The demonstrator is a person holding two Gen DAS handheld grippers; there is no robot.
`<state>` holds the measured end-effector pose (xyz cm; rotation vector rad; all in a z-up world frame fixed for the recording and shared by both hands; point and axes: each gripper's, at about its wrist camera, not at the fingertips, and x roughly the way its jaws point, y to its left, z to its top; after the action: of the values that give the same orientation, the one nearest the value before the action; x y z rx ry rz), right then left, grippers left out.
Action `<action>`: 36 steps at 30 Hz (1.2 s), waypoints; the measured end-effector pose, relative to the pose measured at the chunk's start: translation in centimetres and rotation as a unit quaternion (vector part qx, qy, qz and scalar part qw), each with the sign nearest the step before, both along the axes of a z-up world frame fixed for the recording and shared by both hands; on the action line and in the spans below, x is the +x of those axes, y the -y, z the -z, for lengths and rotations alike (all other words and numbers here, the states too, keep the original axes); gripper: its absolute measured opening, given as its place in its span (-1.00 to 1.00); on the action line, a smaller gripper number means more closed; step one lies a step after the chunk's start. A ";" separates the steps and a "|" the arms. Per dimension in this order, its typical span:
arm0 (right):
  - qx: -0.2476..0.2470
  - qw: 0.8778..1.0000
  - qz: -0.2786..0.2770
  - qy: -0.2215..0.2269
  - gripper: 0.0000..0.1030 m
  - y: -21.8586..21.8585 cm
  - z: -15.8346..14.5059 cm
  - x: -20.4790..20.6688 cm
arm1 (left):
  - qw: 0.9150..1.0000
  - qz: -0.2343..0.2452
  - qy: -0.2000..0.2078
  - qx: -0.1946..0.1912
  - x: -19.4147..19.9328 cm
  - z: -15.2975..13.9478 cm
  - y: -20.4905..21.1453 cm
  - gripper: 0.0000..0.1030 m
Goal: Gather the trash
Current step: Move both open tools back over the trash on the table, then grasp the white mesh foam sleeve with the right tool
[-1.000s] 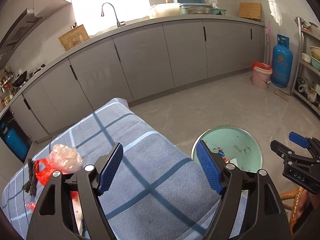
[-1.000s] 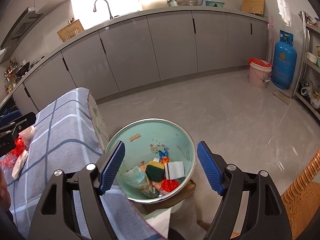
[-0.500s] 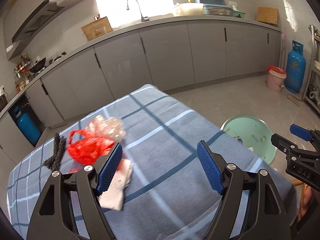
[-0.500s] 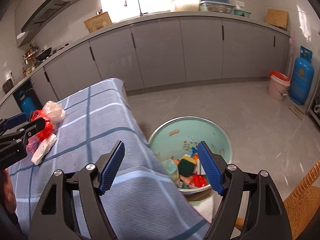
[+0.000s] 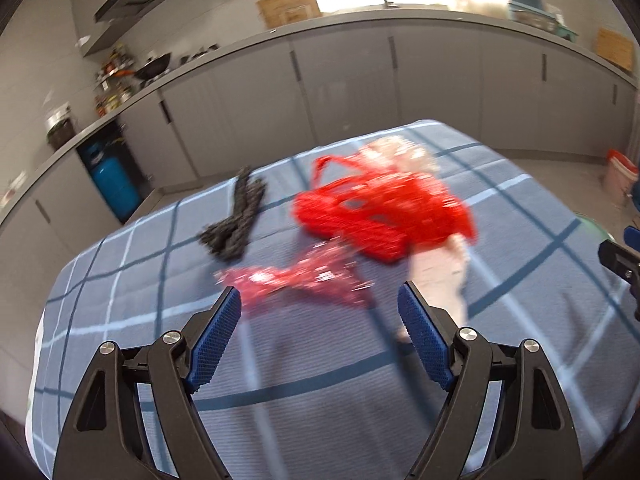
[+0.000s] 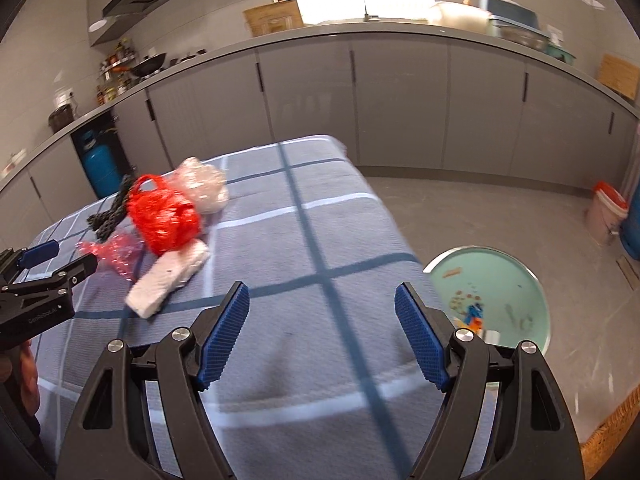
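The step in hand looks like the reach for the next piece of trash. The left claw [image 5: 319, 318] is released, its jaws having just been opening, with nothing pressed between the pads; through its blurred view, the pink crinkled wrapper [image 5: 296, 280] lies just ahead of the gap on the desk [image 5: 520, 208]. Beyond it sits the red mesh bag [image 5: 384, 216], a white folded wad [image 6: 168, 276] at its near side, a clear crumpled plastic lump [image 6: 202, 184] behind, and a dark braided cord [image 5: 236, 220] to the left. The right claw [image 6: 322, 326] is released too and empty, over bare checked cloth, well apart from the pile. The green trash bin [image 6: 516, 280] stands on the floor off the desk's right edge, already holding scraps.

Next, the left claw probably needs to come down onto the wrapper, or the bag, and clench lightly on thin, yielding plastic, then carry it across to the bin.
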<state>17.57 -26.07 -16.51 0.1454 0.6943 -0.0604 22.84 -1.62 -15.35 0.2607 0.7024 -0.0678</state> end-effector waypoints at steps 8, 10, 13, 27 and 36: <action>-0.010 0.999 -0.051 -0.011 0.59 -7.1 0.4 2.9 | 0.997 -0.072 0.000 -0.012 1.6 0.8 -6.2 0.75; -0.017 0.998 -0.056 -0.016 0.59 -8.7 0.7 3.6 | 0.996 -0.083 -0.004 -0.017 2.1 1.0 -7.1 0.75; -0.019 0.998 -0.063 -0.025 0.59 -10.8 1.2 4.9 | 0.995 -0.096 -0.007 -0.024 2.5 1.4 -8.6 0.76; -0.031 0.994 -0.077 -0.077 -0.14 -13.3 3.8 7.3 | 0.996 -0.076 -0.001 -0.044 3.3 1.2 -9.7 0.76; -0.027 0.993 -0.086 -0.081 -0.58 -11.7 3.4 5.5 | 1.000 -0.010 -0.008 -0.022 6.2 1.9 -5.0 0.76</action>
<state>23.06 -14.39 -19.95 0.0283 0.8633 0.0741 29.05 3.36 -17.21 0.2118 0.7178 -0.0656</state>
